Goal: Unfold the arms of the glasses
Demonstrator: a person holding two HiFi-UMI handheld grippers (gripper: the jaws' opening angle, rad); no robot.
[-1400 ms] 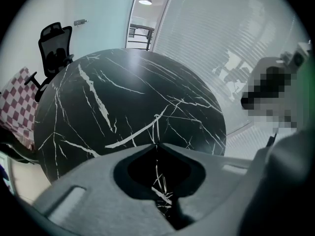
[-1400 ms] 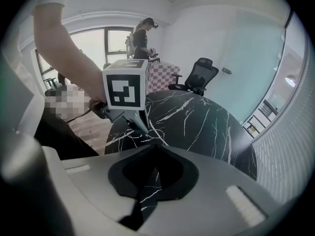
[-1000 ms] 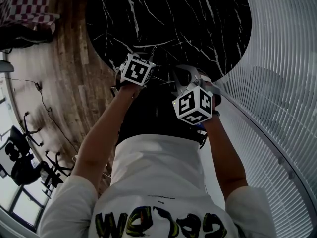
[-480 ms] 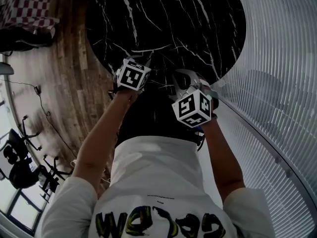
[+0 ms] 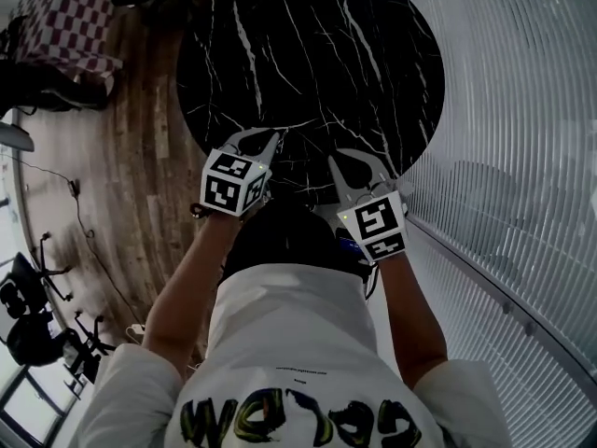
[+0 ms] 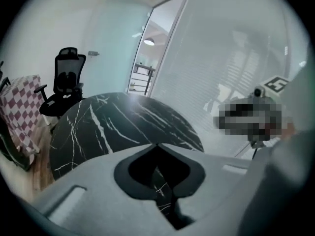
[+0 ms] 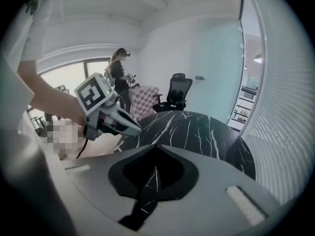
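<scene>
Left tongs (image 6: 157, 146) and right tongs (image 7: 156, 147): both closed tip to tip with nothing between, side by side and apart, held over the near edge of the table (image 5: 317, 54), round, black marble with white veins. Beyond the table: black office chair (image 6: 66, 80) and checked cloth (image 5: 70, 12); left of the table, wooden floor (image 5: 140, 147); right of the table, ribbed pale wall (image 5: 522, 110). Glasses: place not to be told from any view.
</scene>
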